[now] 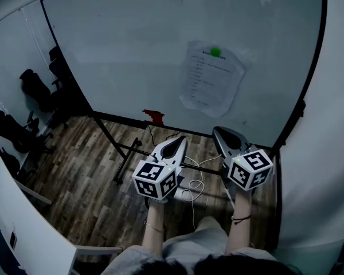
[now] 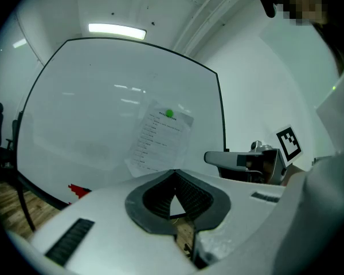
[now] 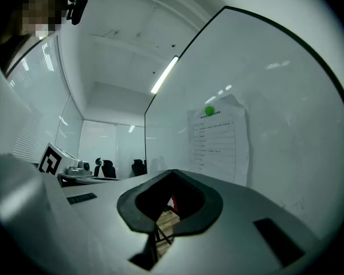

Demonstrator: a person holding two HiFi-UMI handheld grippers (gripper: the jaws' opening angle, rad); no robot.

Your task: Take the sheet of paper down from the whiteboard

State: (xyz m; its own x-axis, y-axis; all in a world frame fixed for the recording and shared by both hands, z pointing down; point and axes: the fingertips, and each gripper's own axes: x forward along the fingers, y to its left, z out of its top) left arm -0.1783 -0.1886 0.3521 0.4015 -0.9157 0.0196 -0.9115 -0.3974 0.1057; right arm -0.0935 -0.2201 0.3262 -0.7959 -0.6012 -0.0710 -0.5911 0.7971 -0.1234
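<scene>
White and glossy, the whiteboard (image 1: 132, 50) stands over a wood floor (image 1: 86, 171), and the sheet of paper (image 1: 212, 82) hangs flat on its right half. Below the sheet, the left gripper (image 1: 182, 138) and right gripper (image 1: 217, 130) point toward the board, clear of the paper, each with jaws clenched together on nothing. A green magnet (image 1: 215, 52) pins the sheet's top edge.

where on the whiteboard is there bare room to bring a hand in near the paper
The whiteboard is bare all along its left and top, from the frame to the sheet of paper, plus a narrower strip between paper and right frame. Crowded below the paper: the left gripper, right gripper and a red object at the bottom edge.
</scene>
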